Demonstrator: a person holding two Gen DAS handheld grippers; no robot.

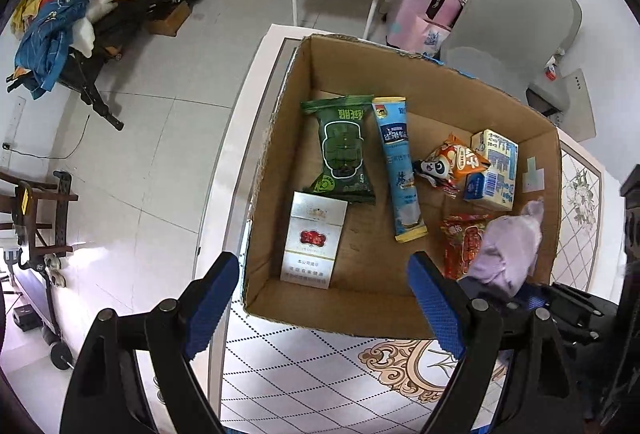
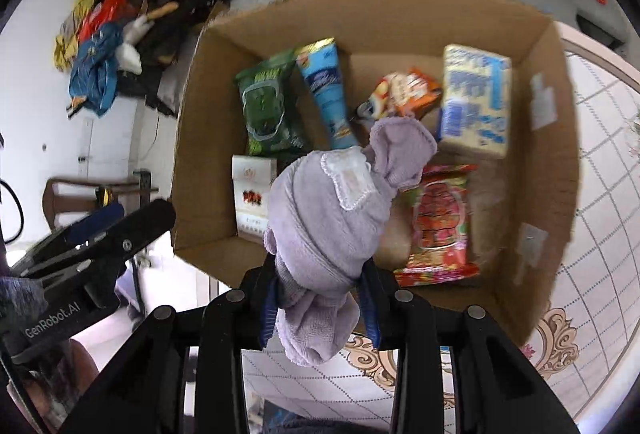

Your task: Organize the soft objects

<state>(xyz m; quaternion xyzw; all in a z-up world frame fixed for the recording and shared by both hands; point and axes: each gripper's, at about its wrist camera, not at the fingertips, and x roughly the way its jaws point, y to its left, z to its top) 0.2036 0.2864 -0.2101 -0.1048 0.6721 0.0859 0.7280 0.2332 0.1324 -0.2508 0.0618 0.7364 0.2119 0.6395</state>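
Right tongs (image 2: 320, 298) pinch lilac cloth (image 2: 332, 210), its white label (image 2: 350, 178) visible only here.

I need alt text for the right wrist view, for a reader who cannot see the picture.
The right gripper is shut on a bunched lilac cloth and holds it over an open cardboard box on a patterned table. In the box lie snack packets, a blue and yellow carton and a white cigarette pack. The left gripper shows at the left edge.

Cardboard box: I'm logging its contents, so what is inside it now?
Inside the brown cardboard box: green snack packet, blue sachet, orange packet, yellow-blue carton, white cigarette pack, red packet. The lilac cloth covers part of the floor.
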